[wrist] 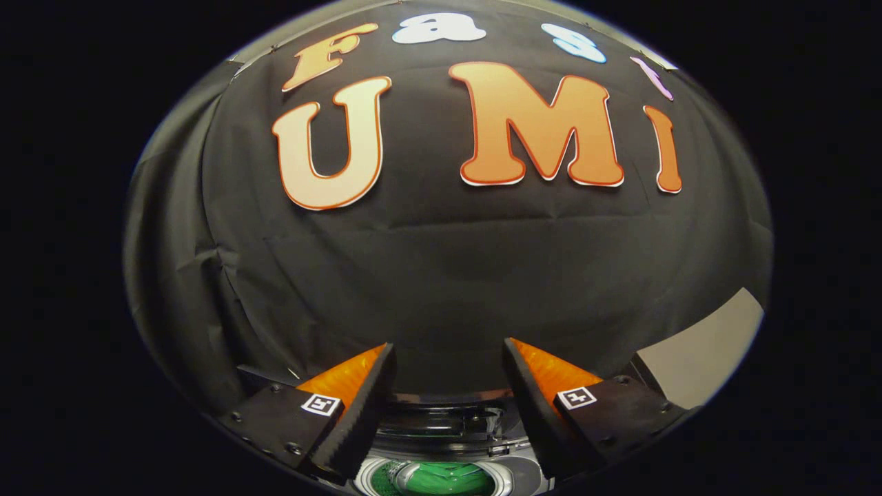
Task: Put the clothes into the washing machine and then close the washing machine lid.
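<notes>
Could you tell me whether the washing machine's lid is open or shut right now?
Open: between the fingers of the open hand-held gripper, the washing machine shows its round drum mouth uncovered, with green cloth visible inside.

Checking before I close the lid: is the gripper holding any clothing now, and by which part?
Nothing is held. The gripper is open, its fingers apart with only air between them, above the washing machine, where something green lies in the drum.

Below and between my spread jaws sits the washing machine [448,448], its lid raised and dark at the back. Green clothes [448,479] lie inside its round, pale-rimmed drum opening.
</notes>
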Available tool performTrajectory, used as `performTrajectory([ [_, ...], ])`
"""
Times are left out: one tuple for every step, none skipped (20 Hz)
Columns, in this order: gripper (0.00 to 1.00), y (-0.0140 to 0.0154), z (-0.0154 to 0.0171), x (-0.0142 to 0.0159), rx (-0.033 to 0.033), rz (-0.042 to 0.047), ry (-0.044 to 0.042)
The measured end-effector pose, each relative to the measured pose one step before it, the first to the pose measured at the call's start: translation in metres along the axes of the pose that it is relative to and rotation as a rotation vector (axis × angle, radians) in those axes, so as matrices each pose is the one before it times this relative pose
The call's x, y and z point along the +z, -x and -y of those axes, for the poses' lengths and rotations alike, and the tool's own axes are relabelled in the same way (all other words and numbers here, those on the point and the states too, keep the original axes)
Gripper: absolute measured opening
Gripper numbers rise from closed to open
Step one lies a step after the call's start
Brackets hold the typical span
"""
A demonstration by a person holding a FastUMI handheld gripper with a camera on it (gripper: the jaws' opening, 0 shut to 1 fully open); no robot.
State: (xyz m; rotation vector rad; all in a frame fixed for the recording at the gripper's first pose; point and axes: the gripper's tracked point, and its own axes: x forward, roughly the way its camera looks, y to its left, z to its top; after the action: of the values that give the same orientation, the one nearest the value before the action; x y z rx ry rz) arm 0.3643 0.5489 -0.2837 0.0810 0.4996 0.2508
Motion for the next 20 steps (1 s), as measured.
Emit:
performTrajectory([
  [0.99,-0.00546,0.0019,-0.00002,-0.00422,-0.00235,-0.00147],
  [0.99,-0.00506,0.0026,-0.00113,-0.00589,0.00034,-0.00247],
  [0.99,-0.00464,0.00328,-0.00052,-0.00691,-0.0002,-0.00061],
  [0.99,-0.00616,0.00282,-0.00299,-0.00916,-0.00868,0.00084],
  [0.99,-0.00608,0.00208,-0.00427,-0.00807,-0.01752,-0.00081],
  [0.99,-0.00596,0.00083,-0.00446,-0.00078,-0.01644,-0.00098],
  [0.99,-0.00448,0.00092,-0.00429,-0.00352,-0.01408,0.00218],
  [0.98,-0.0032,0.00101,-0.00369,-0.00412,-0.00632,0.008],
  [0.99,-0.00131,0.00163,0.00359,-0.01252,0.02777,0.01367],
  [0.98,-0.00365,-0.00081,-0.00493,-0.0029,-0.00325,0.01284],
  [0.98,-0.00034,0.00038,0.00435,0.00351,0.02253,0.01533],
  [0.98,0.00014,0.00052,0.00012,0.00961,0.00692,-0.00264],
  [0.97,0.00159,0.00099,-0.00168,0.00415,-0.00481,-0.00842],
  [0.98,0.00013,-0.00106,-0.00093,0.00426,0.0001,-0.00458],
  [0.98,0.00114,-0.00027,0.00074,-0.00052,0.00569,0.00494],
  [0.98,-0.00081,0.00136,0.00002,-0.00107,0.0034,0.00332],
  [0.98,0.00135,0.0002,-0.00015,-0.00419,0.00626,-0.00412],
  [0.98,0.00144,-0.00015,0.00095,-0.00277,0.00542,-0.00297],
  [0.98,0.00146,0.00003,-0.00069,-0.00174,0.00384,0.0012],
  [0.98,0.007,0.00098,-0.00281,-0.00169,0.00145,-0.00209],
])
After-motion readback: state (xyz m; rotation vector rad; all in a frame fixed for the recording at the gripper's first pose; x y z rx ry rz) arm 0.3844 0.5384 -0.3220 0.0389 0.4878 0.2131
